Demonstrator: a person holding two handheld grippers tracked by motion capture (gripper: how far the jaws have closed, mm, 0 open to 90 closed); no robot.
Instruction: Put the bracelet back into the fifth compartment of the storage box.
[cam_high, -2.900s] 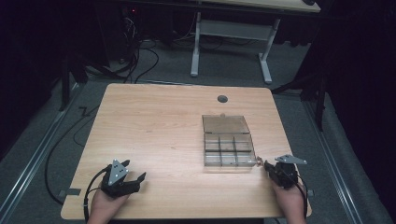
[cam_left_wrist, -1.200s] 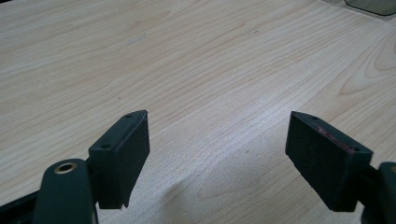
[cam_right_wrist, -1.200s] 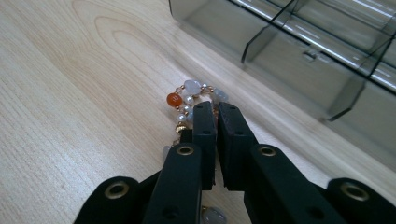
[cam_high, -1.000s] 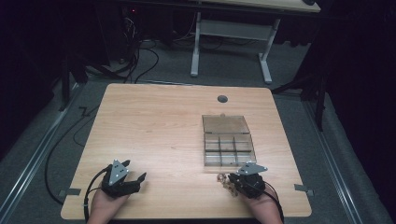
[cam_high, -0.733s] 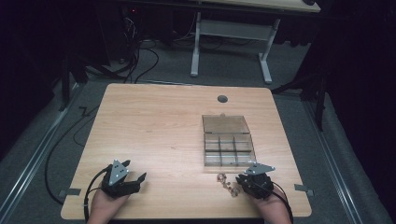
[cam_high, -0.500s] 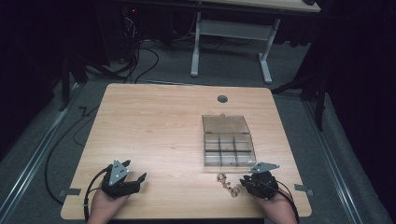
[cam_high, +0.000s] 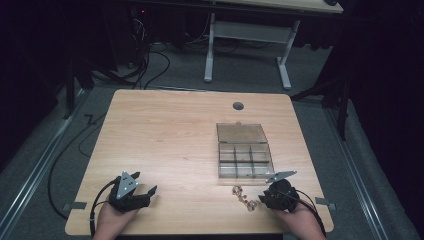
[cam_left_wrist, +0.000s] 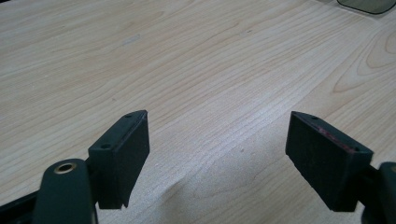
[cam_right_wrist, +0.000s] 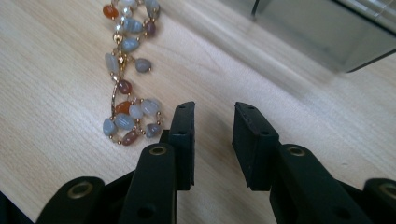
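A bead bracelet (cam_high: 243, 197) with grey, white and orange stones lies on the wooden table (cam_high: 165, 135), just in front of a clear compartment box (cam_high: 245, 152) with its lid folded back. My right gripper (cam_high: 263, 200) rests at the table's front right, right of the beads. In the right gripper view the bracelet (cam_right_wrist: 128, 93) lies just left of the left jaw, and the right gripper (cam_right_wrist: 212, 116) stands slightly open with nothing between its jaws. My left gripper (cam_high: 148, 196) sits at the front left, wide open over bare wood (cam_left_wrist: 219, 135).
A round cable hole (cam_high: 238, 106) sits near the table's far edge. The box corner (cam_right_wrist: 317, 32) lies ahead and to the right of the right jaws. Cables (cam_high: 150, 55) and another desk's legs (cam_high: 209, 50) stand on the floor beyond.
The right gripper came from beside the box to the table's front, let the bracelet go there, and drew back to the right. The left gripper stayed still.
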